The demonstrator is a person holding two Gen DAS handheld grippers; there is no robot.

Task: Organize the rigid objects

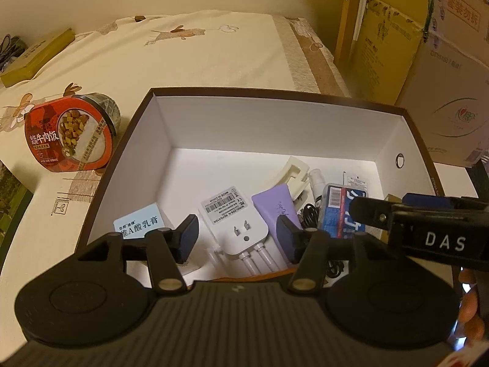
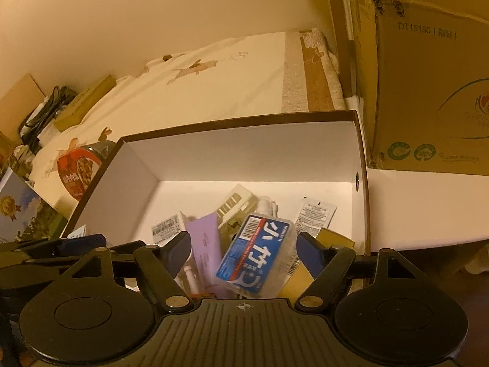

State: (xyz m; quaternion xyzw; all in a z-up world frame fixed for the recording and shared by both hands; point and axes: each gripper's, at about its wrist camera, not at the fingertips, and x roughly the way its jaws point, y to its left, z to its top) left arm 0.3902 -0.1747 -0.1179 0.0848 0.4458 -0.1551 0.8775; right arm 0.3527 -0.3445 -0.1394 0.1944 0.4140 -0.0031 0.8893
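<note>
A white-lined cardboard box [image 1: 146,140] with a brown rim stands open on the table; it also shows in the right wrist view [image 2: 128,177]. Inside lie a white plug adapter [image 1: 235,217], a purple tube [image 1: 276,206], a blue floss case [image 2: 259,253], a cream clip [image 1: 295,169] and a light blue carton [image 1: 139,224]. My left gripper [image 1: 238,238] is open and empty above the adapter. My right gripper [image 2: 244,252] is open just over the blue case, which lies tilted between the fingers, untouched. The right gripper also shows in the left wrist view [image 1: 428,217].
A red instant-rice cup [image 1: 73,134] lies on its side left of the box on the cream tablecloth [image 1: 183,55]. A flat olive box [image 1: 36,56] sits at the far left. Large cardboard cartons [image 2: 428,76] stand at the right behind the box.
</note>
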